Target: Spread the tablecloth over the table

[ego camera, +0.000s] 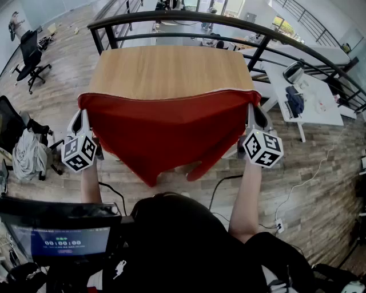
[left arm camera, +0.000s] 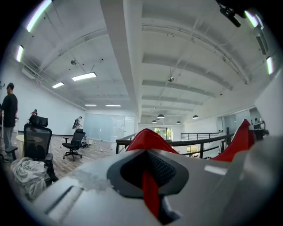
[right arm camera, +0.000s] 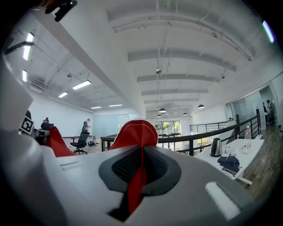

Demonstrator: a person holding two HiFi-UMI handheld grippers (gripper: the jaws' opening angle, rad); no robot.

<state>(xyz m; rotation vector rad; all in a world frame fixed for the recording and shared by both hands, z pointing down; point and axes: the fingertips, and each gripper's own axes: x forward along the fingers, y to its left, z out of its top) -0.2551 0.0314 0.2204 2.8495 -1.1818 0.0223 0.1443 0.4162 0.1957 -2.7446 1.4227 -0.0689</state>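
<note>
At the near edge of the bare wooden tabletop, the left tool and right tool each pinch a corner of the red tablecloth, which sags between them, so the spreading itself looks yet to be done.

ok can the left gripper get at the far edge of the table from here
Probably, with a stretch: the bare table leaves the way free, though the left gripper sits at the near edge, shut on the tablecloth.

Head view looks steeply down over the surface; left gripper view and right gripper view face level (jaws very near); all share the railing.
</note>
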